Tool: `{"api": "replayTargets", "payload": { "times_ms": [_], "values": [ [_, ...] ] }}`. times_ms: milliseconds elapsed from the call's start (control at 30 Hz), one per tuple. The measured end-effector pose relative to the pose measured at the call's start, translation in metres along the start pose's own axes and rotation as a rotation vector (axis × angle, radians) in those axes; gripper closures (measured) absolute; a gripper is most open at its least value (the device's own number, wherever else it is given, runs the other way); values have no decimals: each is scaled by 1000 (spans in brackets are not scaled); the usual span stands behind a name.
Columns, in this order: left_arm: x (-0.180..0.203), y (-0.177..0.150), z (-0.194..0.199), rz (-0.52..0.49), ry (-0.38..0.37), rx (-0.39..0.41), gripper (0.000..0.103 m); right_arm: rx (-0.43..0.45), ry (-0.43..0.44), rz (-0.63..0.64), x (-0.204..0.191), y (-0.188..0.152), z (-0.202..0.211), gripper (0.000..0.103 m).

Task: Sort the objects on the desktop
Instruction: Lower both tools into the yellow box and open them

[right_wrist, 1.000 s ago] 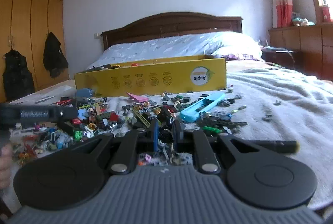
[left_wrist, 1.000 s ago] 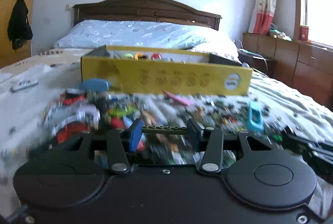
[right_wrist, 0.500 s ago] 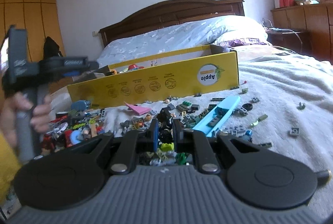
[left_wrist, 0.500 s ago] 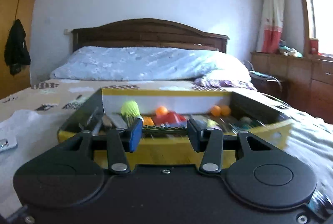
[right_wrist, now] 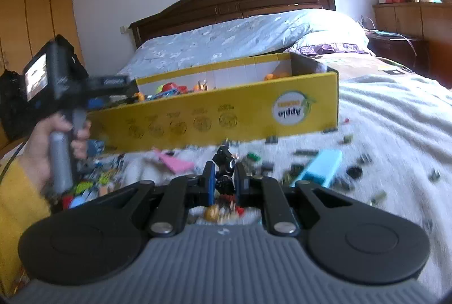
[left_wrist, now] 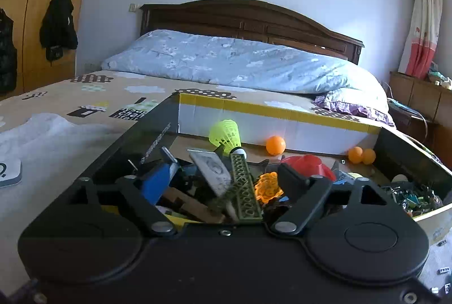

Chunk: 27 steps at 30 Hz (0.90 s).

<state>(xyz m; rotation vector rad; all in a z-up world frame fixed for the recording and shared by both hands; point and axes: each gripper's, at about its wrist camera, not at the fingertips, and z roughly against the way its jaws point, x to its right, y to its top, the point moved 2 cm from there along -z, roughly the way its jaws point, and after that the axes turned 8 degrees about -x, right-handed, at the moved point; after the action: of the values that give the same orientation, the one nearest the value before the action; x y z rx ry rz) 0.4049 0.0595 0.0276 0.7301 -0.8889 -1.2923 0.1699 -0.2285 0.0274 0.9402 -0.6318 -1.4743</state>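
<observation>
Lying apparently freed: olive brick (left_wrist: pixel 245 188).

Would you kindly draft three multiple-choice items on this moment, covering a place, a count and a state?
1. Where does the green studded plate lie?
A. in the yellow box
B. on the blanket
C. on the pillow

2. How many orange balls show in the box?
A. one
B. three
C. five

3. How stands the left gripper?
A. shut on the plate
B. shut on nothing
C. open

Answers: 1 A, the plate rests among the box's contents; 2 B, one by the far wall, two in the corner; 3 C, its fingers stand wide apart, clear of the plate.
</observation>
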Motion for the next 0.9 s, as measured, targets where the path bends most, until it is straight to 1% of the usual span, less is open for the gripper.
{"api": "replayTargets", "payload": {
  "times_ms": [200,333,433,567,700,767,800,833,900],
  "values": [
    [1,-5,11,17,-14,6,7,53,-20,-17,10,50,-28,87],
    [2,-8,17,0,-13,12,6,59,-49,-41,19,85,-53,87],
    [4,-8,21,-6,-21,14,5,57,-85,-30,23,106,-75,87],
    [8,-10,24,-29,-26,15,3,25,-119,-41,27,122,-103,87],
    [11,-12,26,-40,-36,13,2,9,-140,-46,29,127,-124,86],
    [11,-13,27,-39,-40,13,2,9,-147,-56,30,128,-130,77],
    [12,-13,27,-39,-41,13,2,10,-151,-64,30,129,-131,68],
    [12,-13,27,-39,-41,13,2,10,-148,-73,31,130,-132,56],
    [12,-13,27,-39,-39,13,2,13,-141,-83,31,128,-130,52]
  ]
}}
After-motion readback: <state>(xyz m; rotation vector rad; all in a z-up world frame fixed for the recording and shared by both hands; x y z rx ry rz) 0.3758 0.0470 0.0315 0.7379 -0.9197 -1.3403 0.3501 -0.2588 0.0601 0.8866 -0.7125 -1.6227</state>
